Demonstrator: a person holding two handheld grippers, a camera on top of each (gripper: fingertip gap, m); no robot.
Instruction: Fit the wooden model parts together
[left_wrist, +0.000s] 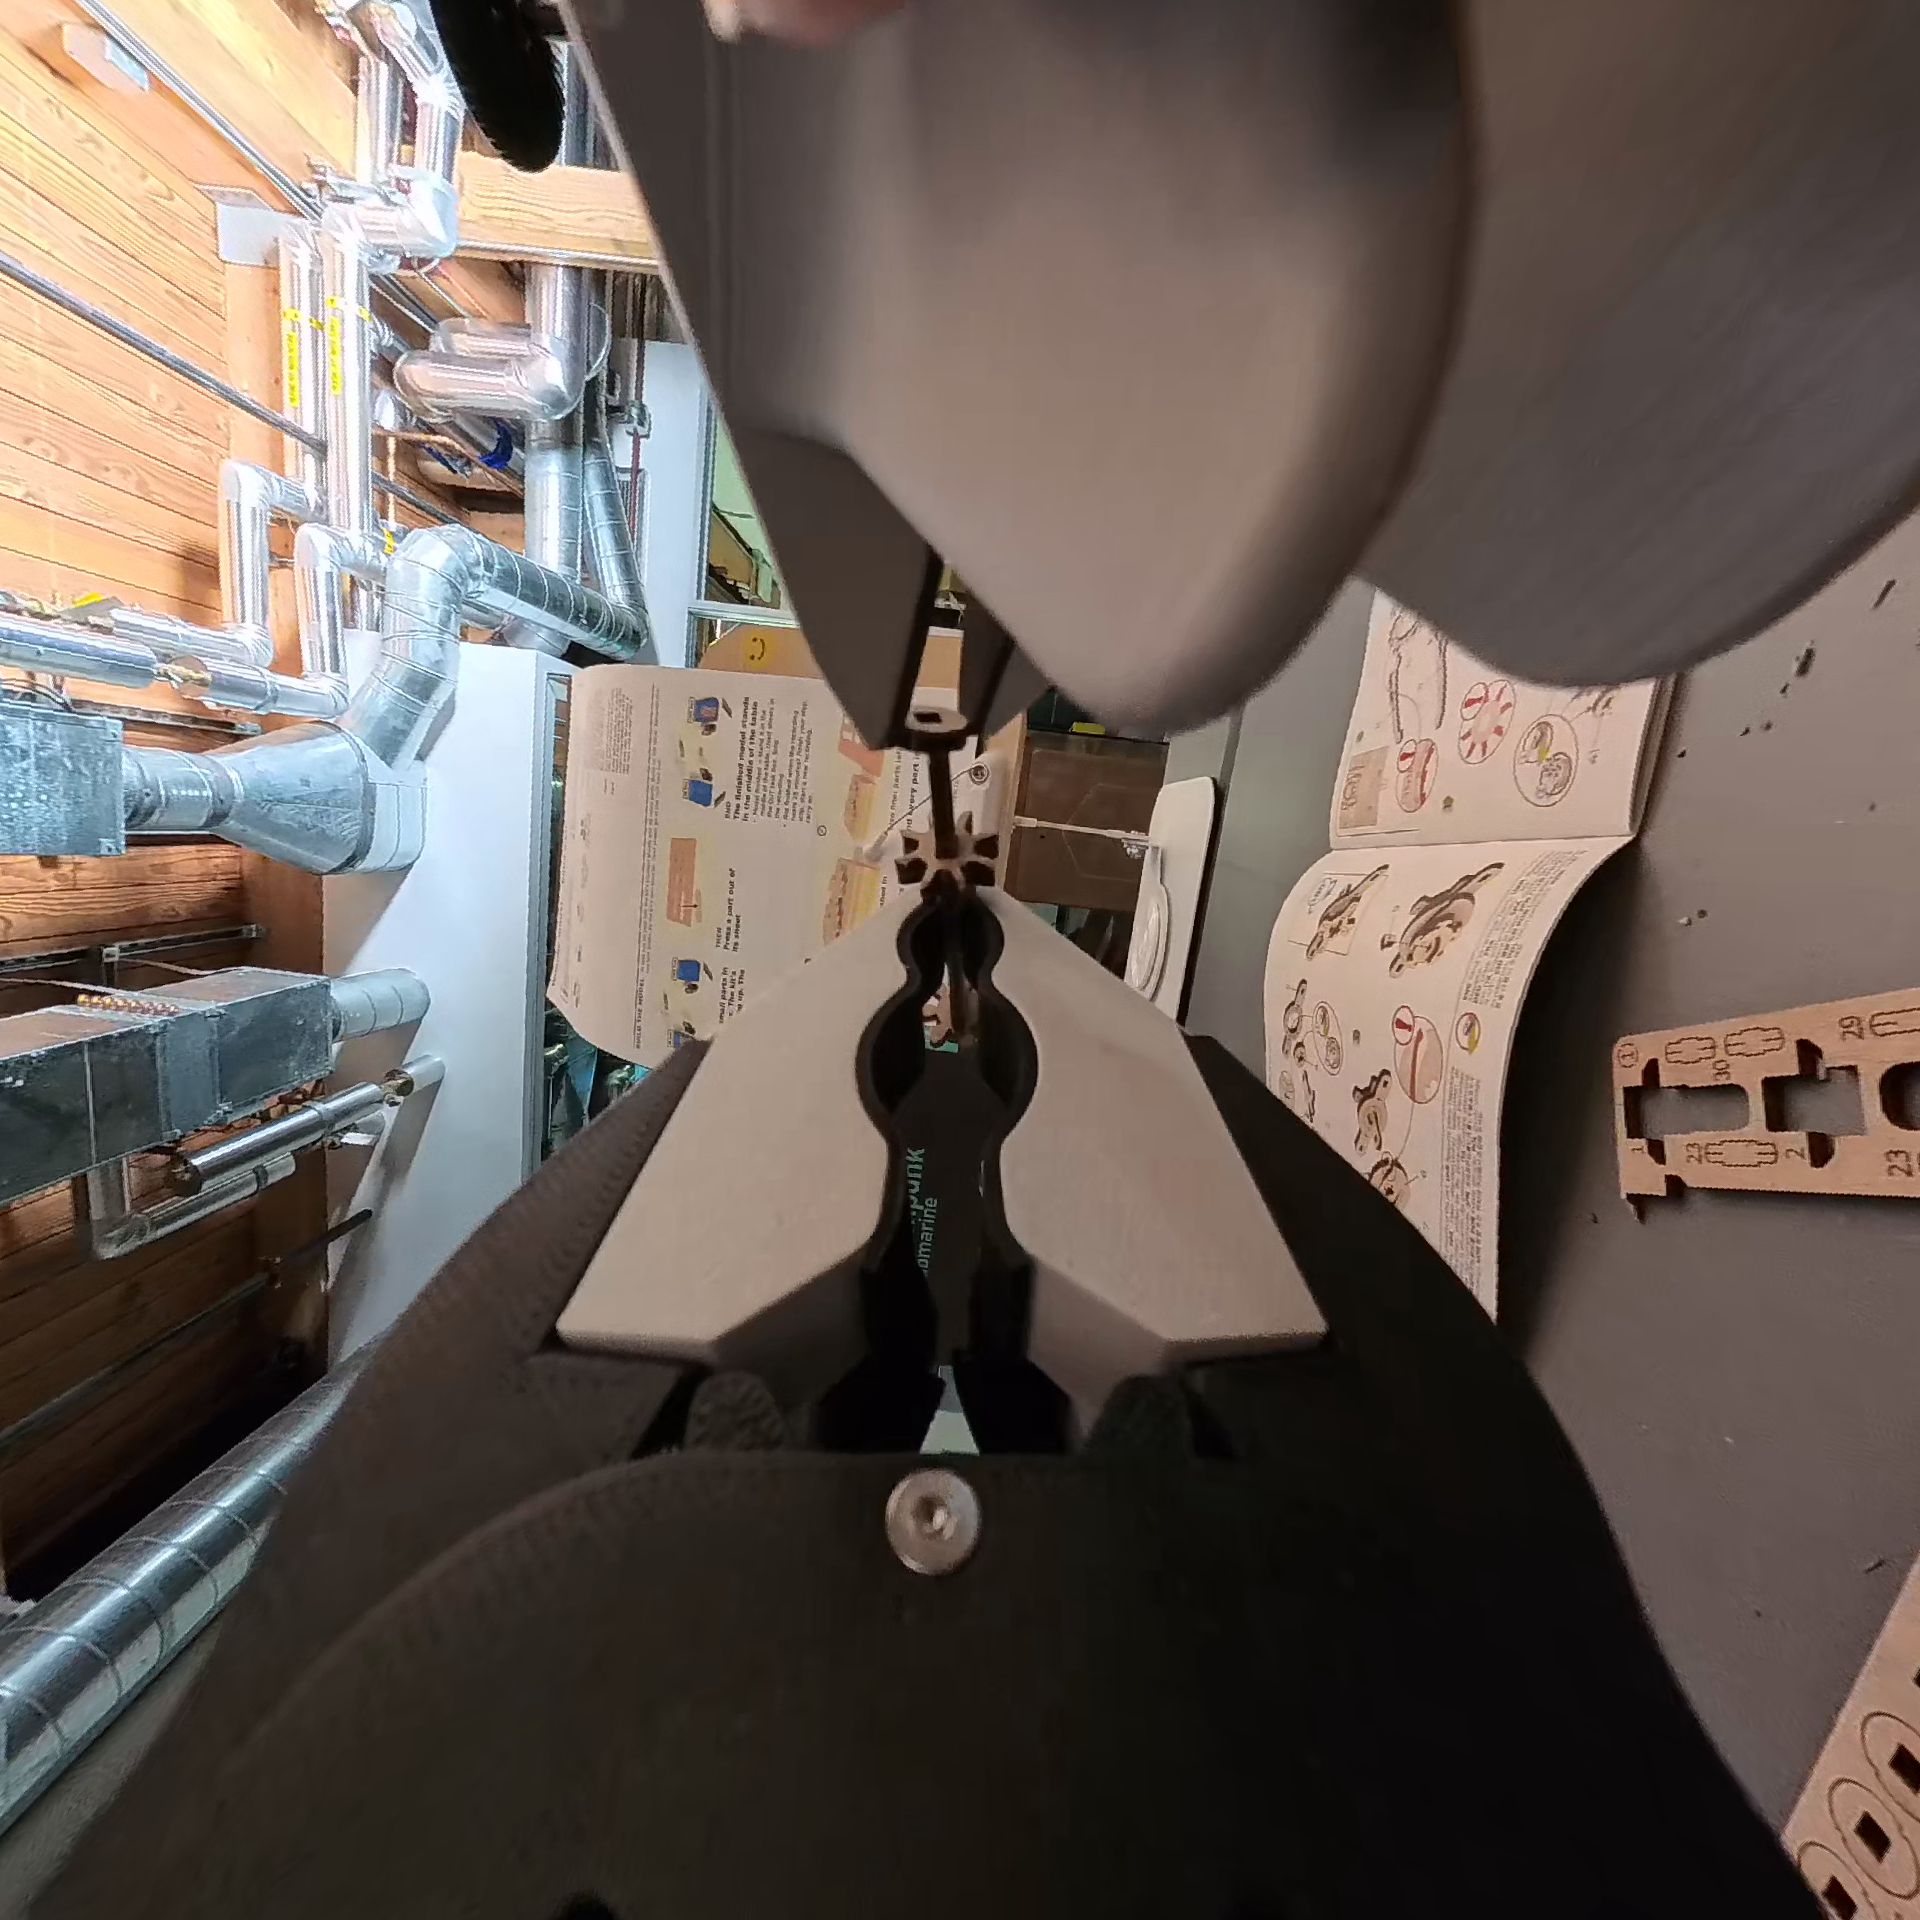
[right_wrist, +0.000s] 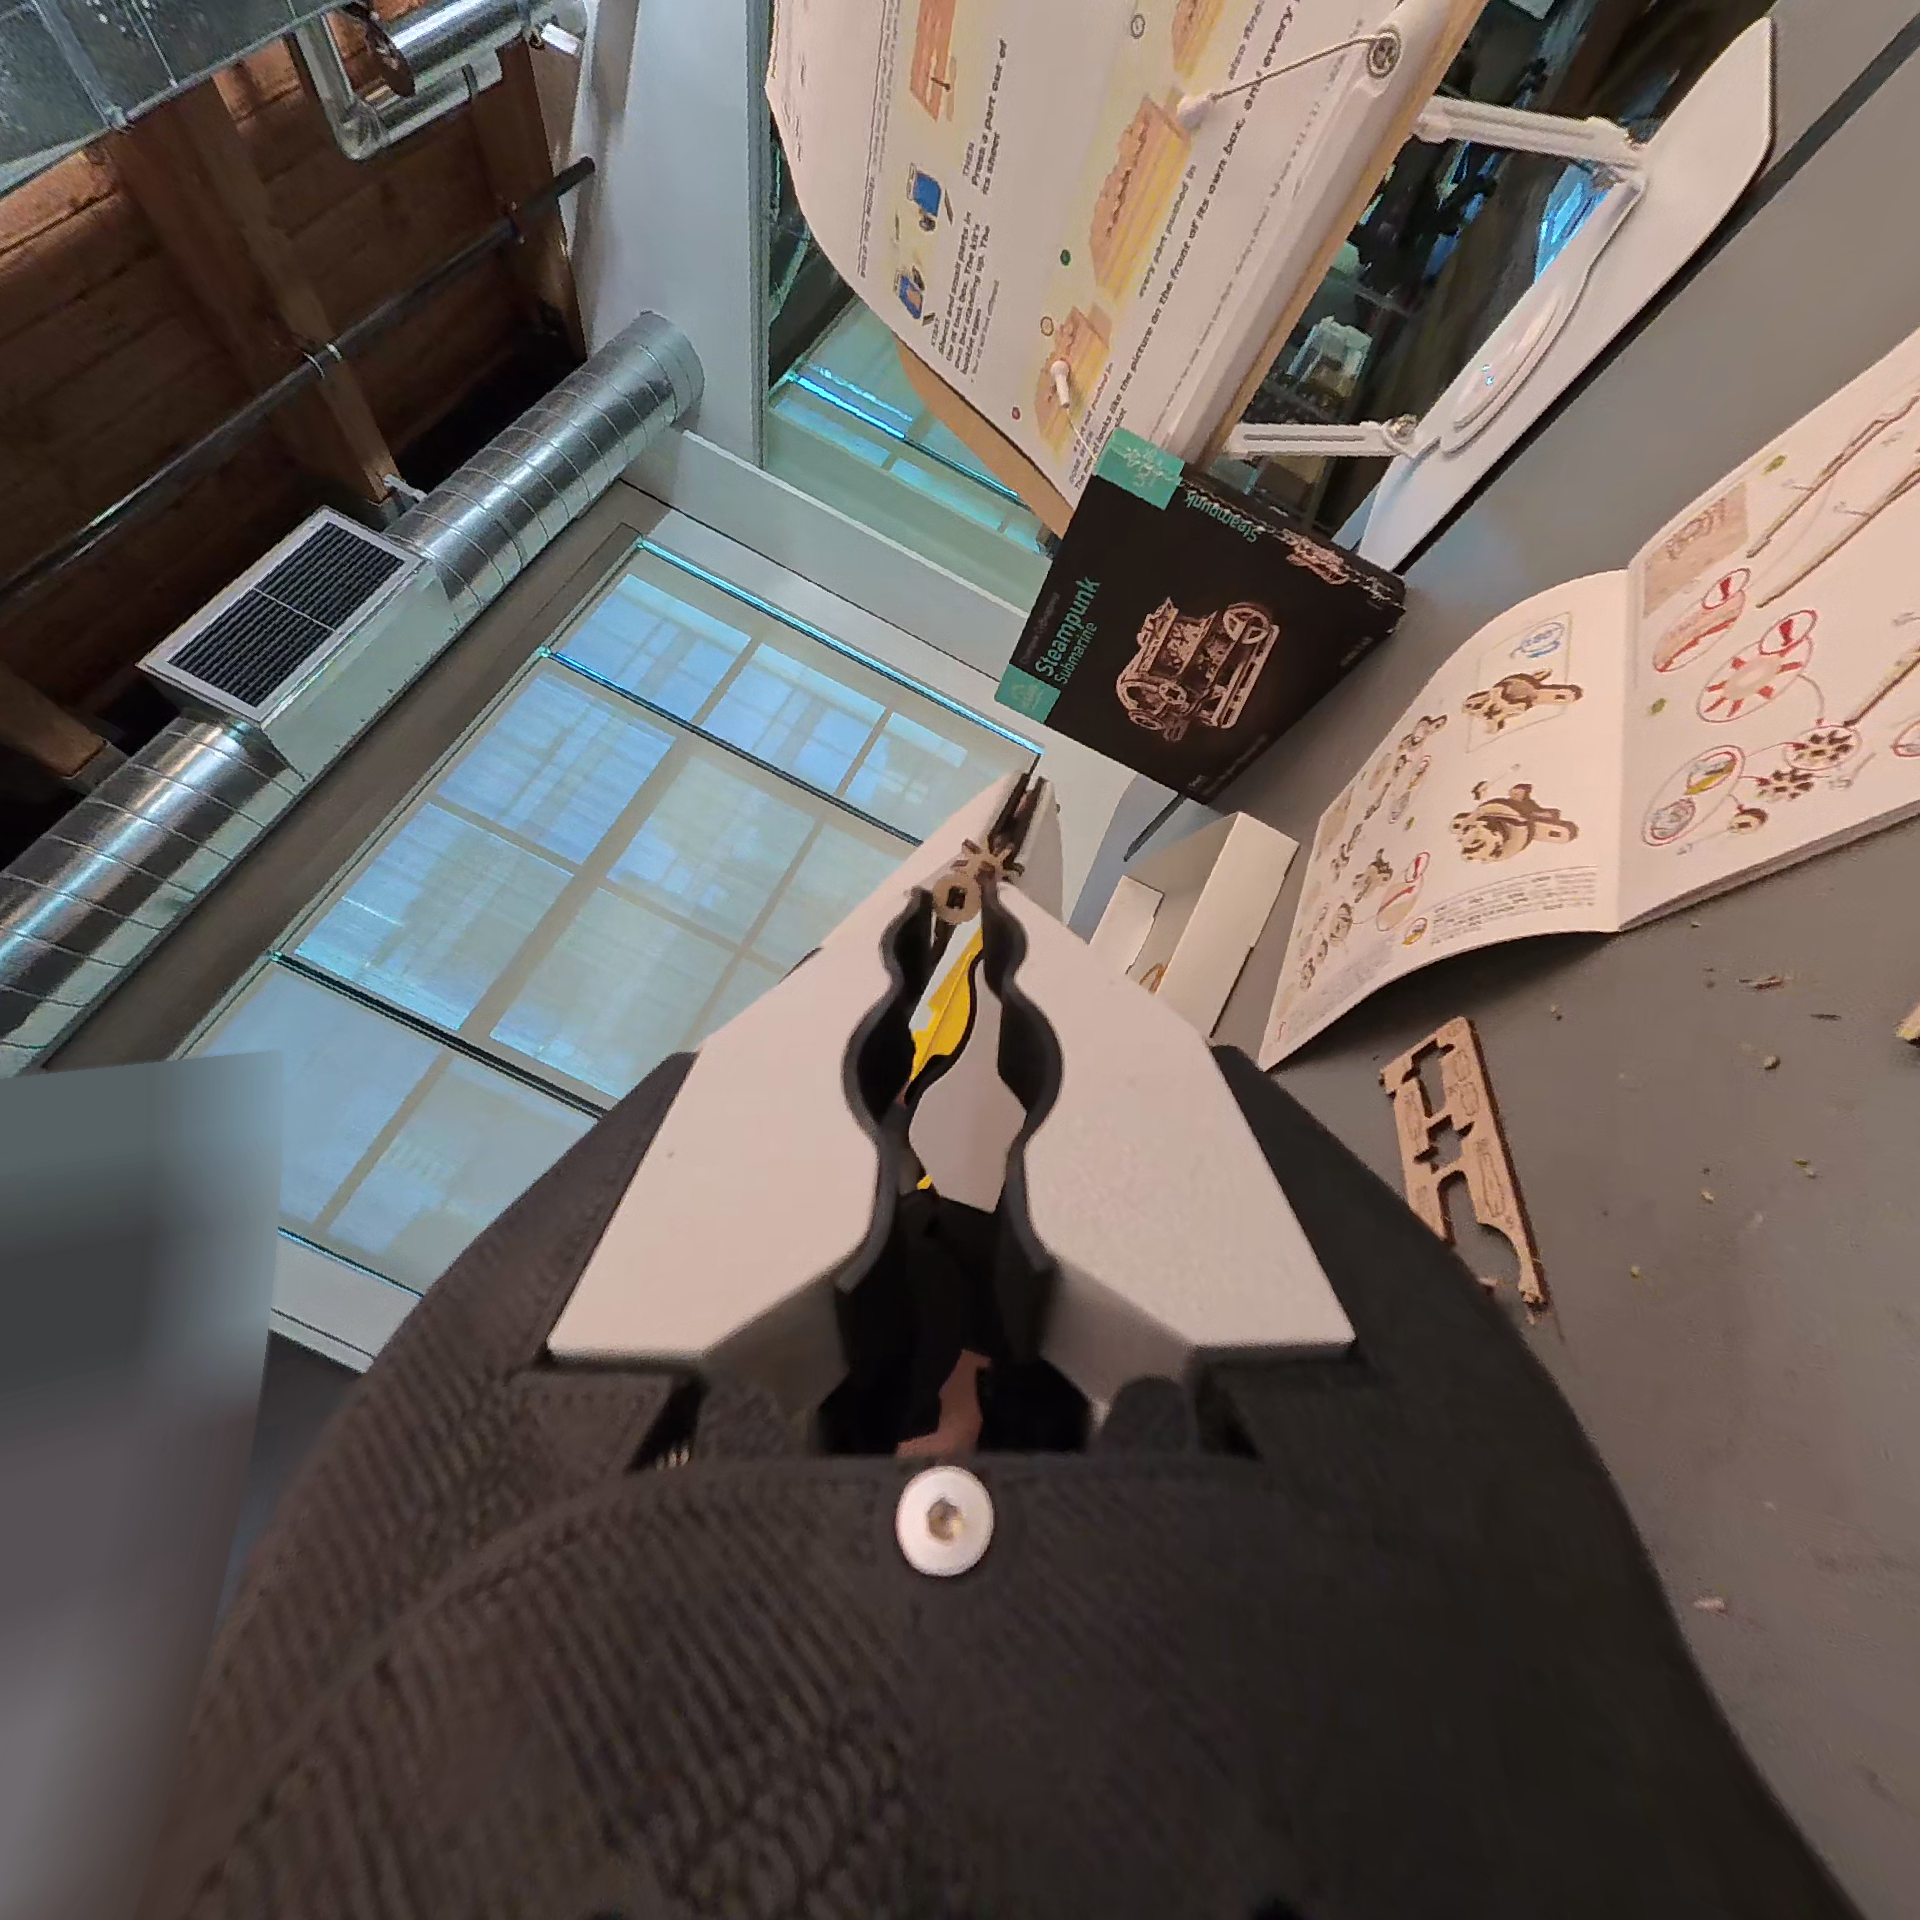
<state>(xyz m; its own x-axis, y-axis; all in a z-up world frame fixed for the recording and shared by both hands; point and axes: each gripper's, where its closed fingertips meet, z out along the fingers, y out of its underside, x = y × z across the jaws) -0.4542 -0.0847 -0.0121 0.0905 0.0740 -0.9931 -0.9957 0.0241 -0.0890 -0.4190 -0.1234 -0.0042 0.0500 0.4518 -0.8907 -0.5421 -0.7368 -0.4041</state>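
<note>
Both grippers are held in the air and meet tip to tip. In the left wrist view my left gripper (left_wrist: 948, 906) is shut on a small wooden toothed wheel (left_wrist: 948, 857) that sits just past its tips. A thin dark wooden shaft (left_wrist: 940, 784) runs from the wheel up to a small ring-shaped end piece (left_wrist: 932, 719), which the right gripper (left_wrist: 935, 707) pinches from above. In the right wrist view my right gripper (right_wrist: 971, 902) is shut on that round end piece (right_wrist: 956, 891). The toothed wheel (right_wrist: 985, 856) and the left gripper's fingers (right_wrist: 1029, 821) show just beyond it.
An open instruction booklet (left_wrist: 1455, 987) (right_wrist: 1558, 779) lies on the grey table (left_wrist: 1766, 1455) (right_wrist: 1714, 1351). A punched wooden sheet (left_wrist: 1766, 1101) (right_wrist: 1455, 1153) lies beside it, and another sheet (left_wrist: 1870, 1787) lies nearer. A black kit box (right_wrist: 1195, 655) and an instruction board on a stand (right_wrist: 1039, 208) stand behind. Left tips to right tips: about 6 centimeters.
</note>
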